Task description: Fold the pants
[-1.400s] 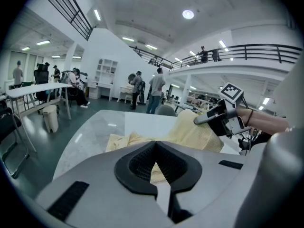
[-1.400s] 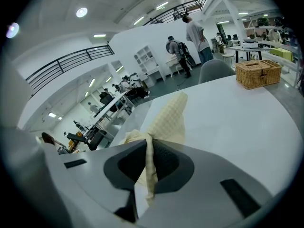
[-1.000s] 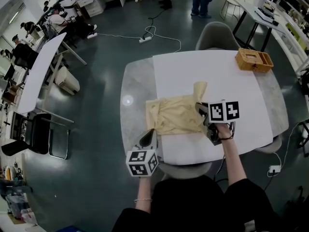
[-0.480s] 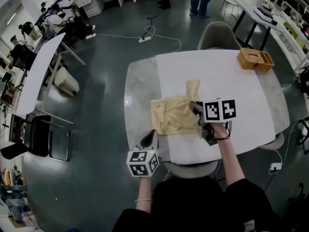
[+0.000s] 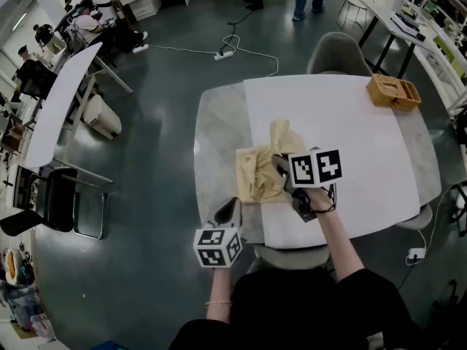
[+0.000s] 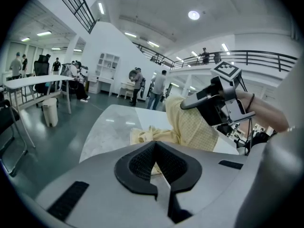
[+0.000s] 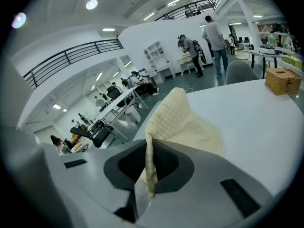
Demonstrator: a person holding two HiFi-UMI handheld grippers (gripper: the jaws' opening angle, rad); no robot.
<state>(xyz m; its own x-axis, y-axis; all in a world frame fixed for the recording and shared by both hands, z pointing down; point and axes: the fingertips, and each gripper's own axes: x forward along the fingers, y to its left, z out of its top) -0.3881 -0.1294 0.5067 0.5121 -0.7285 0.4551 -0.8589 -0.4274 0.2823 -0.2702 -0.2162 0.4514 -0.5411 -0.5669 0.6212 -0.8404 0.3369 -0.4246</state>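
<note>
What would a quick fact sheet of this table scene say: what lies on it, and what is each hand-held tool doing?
Garment: yellow pants, crumpled, lying across the left edge of the white mat
Right tool: shut on a fold of the pants, holding it raised
Left tool: shut, nothing in it, near the table's front edge, short of the pants
Table: grey, rounded corners
Also there: wicker basket at the mat's far right corner

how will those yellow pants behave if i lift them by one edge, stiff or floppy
Probably floppy: the pants droop and crease where the right gripper pinches them. Likely light, since a thin edge grip carries the raised flap.
</note>
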